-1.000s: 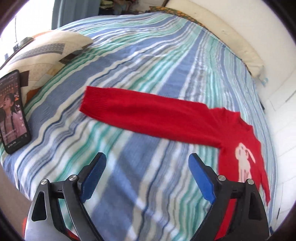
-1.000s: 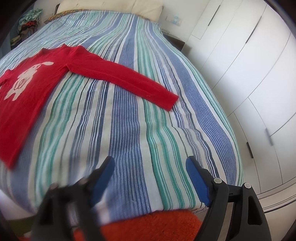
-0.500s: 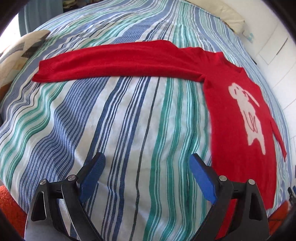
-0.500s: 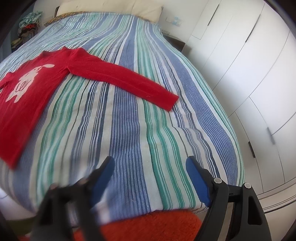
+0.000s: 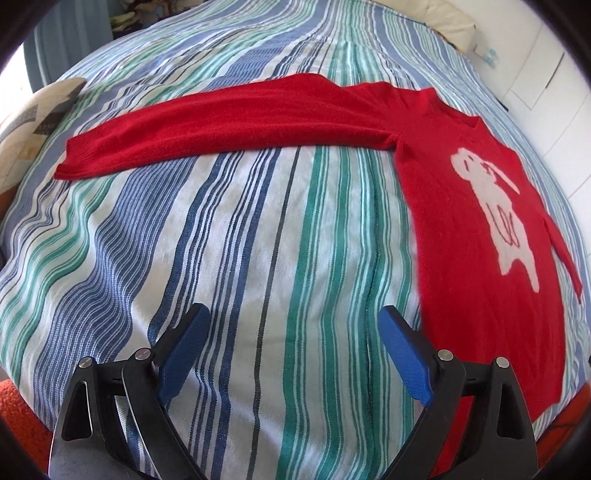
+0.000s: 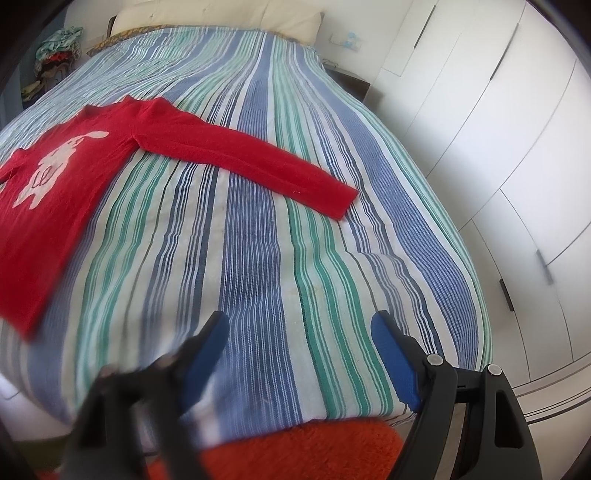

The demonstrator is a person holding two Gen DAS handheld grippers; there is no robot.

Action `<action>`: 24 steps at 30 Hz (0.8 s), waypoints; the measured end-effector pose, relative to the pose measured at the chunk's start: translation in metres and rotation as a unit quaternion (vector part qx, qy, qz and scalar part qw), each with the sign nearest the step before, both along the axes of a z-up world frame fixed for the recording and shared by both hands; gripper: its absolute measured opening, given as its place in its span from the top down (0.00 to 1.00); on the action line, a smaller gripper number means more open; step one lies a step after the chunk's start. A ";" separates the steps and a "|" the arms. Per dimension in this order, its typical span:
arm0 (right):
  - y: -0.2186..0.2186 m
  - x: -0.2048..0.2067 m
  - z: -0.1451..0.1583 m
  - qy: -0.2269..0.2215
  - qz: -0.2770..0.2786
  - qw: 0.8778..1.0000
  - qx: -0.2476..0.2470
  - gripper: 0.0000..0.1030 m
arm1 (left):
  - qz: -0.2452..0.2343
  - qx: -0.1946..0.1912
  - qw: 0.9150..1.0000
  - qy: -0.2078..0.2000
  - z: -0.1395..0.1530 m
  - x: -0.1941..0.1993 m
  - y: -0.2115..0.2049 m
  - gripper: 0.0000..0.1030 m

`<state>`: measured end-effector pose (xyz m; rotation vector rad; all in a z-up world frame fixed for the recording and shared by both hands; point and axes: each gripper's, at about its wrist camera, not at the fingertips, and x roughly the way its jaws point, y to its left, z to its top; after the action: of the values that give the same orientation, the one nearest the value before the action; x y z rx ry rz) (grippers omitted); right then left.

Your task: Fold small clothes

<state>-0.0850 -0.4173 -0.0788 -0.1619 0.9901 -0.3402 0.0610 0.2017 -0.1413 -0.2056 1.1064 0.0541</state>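
Folding is not yet begun: the sweater [image 5: 476, 236] lies flat on the bed [image 5: 258, 229], sleeves spread. Left tool [image 5: 291, 350] and right tool [image 6: 299, 350] hover, jaws apart, empty.

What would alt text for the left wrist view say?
A red sweater with a white animal design lies flat on a striped bedspread, one sleeve stretched out sideways. The left gripper hovers open above the bedspread, empty.

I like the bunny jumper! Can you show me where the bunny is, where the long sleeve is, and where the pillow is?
bunny [image 5: 495, 206]: left wrist view, on its white body.
long sleeve [image 6: 255, 158]: right wrist view, on the middle of the sleeve.
pillow [image 6: 221, 16]: right wrist view, on its cream front.
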 end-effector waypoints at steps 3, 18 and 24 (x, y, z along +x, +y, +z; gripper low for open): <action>0.001 0.001 -0.001 0.001 0.001 1.000 -0.004 0.24 | -0.001 0.004 1.000 0.002 -0.001 0.000 -0.001 0.09; 0.001 0.001 -0.001 0.003 0.000 1.000 -0.001 0.24 | -0.012 0.031 0.999 0.010 -0.005 0.001 -0.008 0.07; 0.001 0.000 -0.003 0.004 0.000 1.000 -0.001 0.24 | -0.011 0.030 0.999 0.009 -0.005 0.001 -0.008 0.07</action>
<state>-0.0848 -0.4167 -0.0823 -0.1646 0.9986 -0.3404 0.0623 0.1936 -0.1465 -0.1405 1.1238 0.0698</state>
